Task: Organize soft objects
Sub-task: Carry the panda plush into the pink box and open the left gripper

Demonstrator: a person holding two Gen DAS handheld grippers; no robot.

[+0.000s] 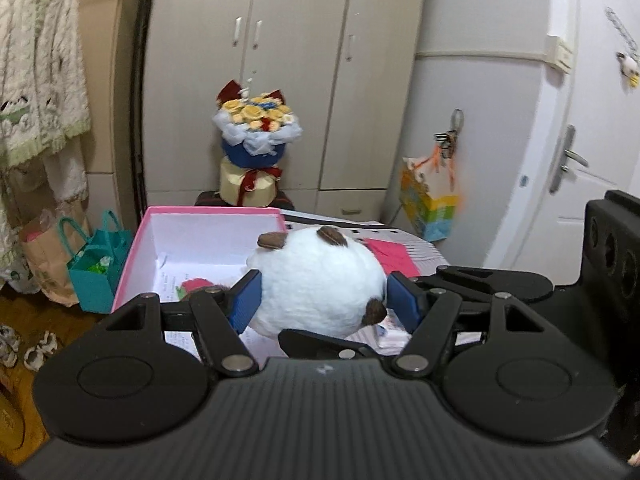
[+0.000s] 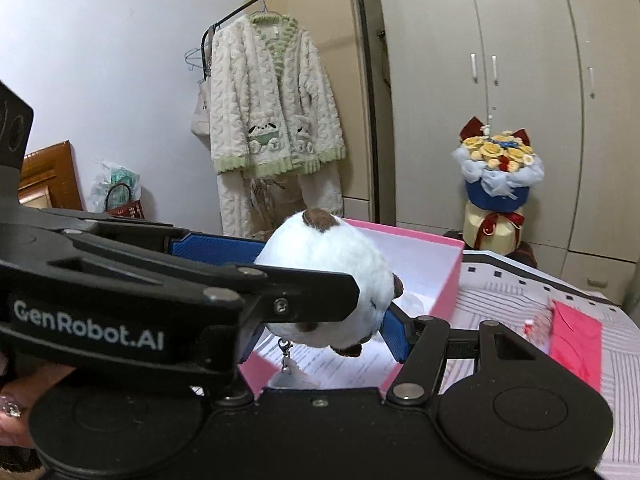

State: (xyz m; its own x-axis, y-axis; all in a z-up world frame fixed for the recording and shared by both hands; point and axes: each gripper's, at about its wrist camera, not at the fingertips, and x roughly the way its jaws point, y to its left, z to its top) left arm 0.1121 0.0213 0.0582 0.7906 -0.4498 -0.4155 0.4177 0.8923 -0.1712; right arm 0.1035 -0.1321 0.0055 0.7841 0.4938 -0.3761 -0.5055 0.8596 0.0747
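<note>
Plush ball [image 1: 320,280], white with brown patches, clamped jointly between my left gripper [image 1: 326,294] and right gripper [image 2: 320,300] above the open pink box [image 1: 208,216]; I judge both must lower together and release simultaneously so it settles inside.

Tall beige wardrobe doors [image 1: 288,72] fill the far wall, and a wrapped flower bouquet [image 1: 256,140] stands in front of them. To one side a fluffy cream-and-green cardigan [image 2: 272,100] hangs from a black garment rail [image 2: 360,40] against a pale bluish wall [image 2: 100,60]. Opposite, a white door [image 1: 580,140] has a metal handle, and the floor [image 1: 24,312] is brown wood.
</note>
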